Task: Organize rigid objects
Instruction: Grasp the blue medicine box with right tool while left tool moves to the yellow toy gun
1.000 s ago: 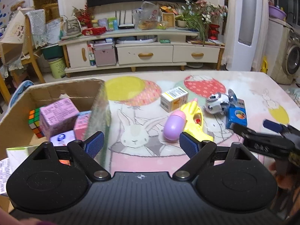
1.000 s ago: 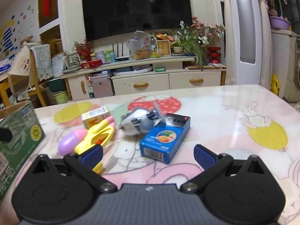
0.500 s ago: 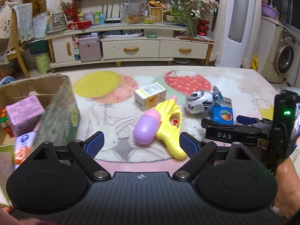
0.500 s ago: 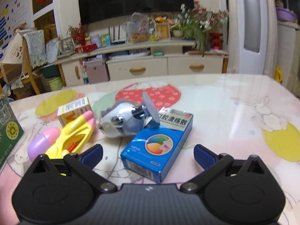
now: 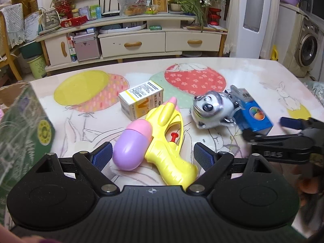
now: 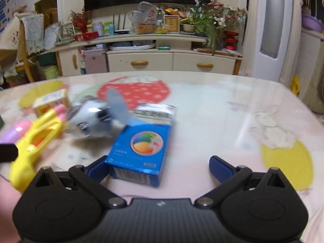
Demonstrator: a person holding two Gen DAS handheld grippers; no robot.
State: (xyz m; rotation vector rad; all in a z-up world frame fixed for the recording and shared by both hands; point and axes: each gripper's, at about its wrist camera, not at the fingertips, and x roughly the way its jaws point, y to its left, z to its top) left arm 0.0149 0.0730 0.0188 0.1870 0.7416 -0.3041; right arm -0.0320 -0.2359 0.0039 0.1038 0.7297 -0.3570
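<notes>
A yellow water pistol (image 5: 162, 141) with a purple and pink tank lies on the table, its grip between the open fingers of my left gripper (image 5: 152, 158); it also shows in the right wrist view (image 6: 30, 141). A blue medicine box (image 6: 141, 147) lies between the open fingers of my right gripper (image 6: 159, 167), close to the left finger. The box (image 5: 253, 115) and the right gripper (image 5: 269, 128) show in the left wrist view. A silver toy fan (image 5: 212, 109) leans on the blue box. A yellow and white box (image 5: 141, 99) lies behind the pistol.
A cardboard box with a green printed side (image 5: 22, 129) stands at the table's left edge. The tabletop (image 5: 253, 77) has a balloon and rabbit print. A TV cabinet (image 5: 131, 38) and a washing machine (image 5: 307, 46) stand beyond the table.
My left gripper has swung right from the cardboard box and closed in on the water pistol. My right gripper has moved forward until the blue box lies between its fingers.
</notes>
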